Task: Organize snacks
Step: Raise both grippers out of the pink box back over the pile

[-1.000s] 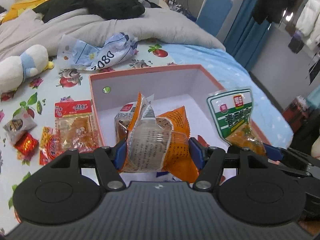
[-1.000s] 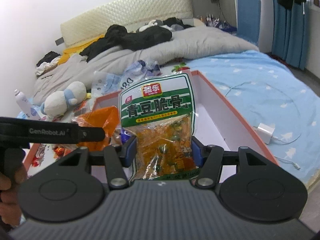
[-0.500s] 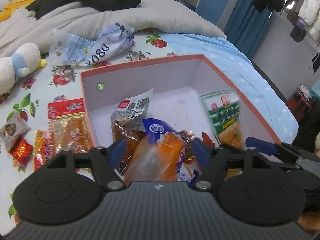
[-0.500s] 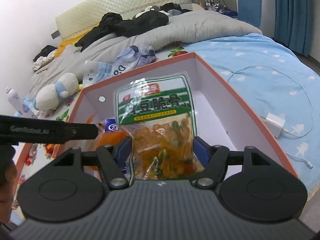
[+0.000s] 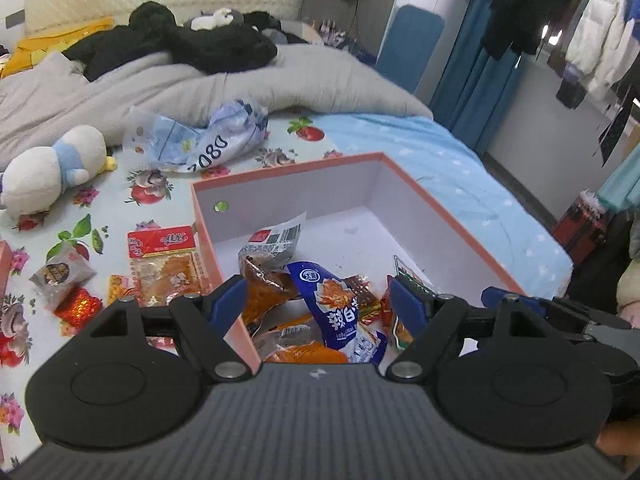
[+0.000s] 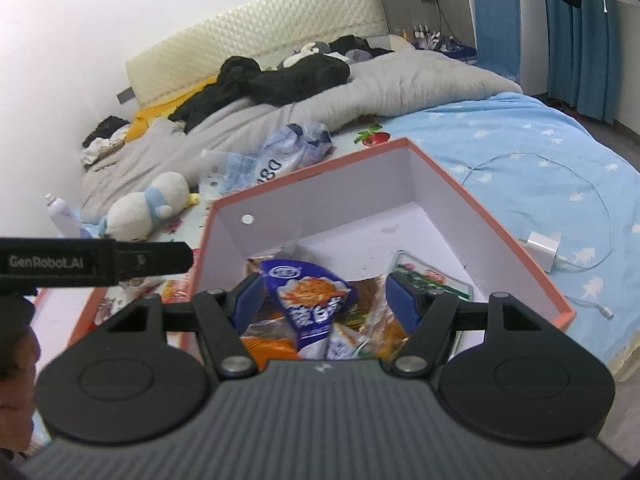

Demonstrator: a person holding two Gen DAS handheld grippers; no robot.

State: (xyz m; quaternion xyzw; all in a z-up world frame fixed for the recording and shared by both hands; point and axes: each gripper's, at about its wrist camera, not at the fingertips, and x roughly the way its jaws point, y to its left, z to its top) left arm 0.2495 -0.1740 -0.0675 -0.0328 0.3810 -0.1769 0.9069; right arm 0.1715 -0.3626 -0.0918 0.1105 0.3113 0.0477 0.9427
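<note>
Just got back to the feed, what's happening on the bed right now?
A person is sorting snacks into the pink box. Both grippers have just been opening and hold nothing: the left gripper and right gripper hang open over the blue packet and green packet lying inside. More snacks wait on the sheet.

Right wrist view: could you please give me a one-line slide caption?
Open right gripper above the pink box, where a blue snack packet and green packet lie.
</note>
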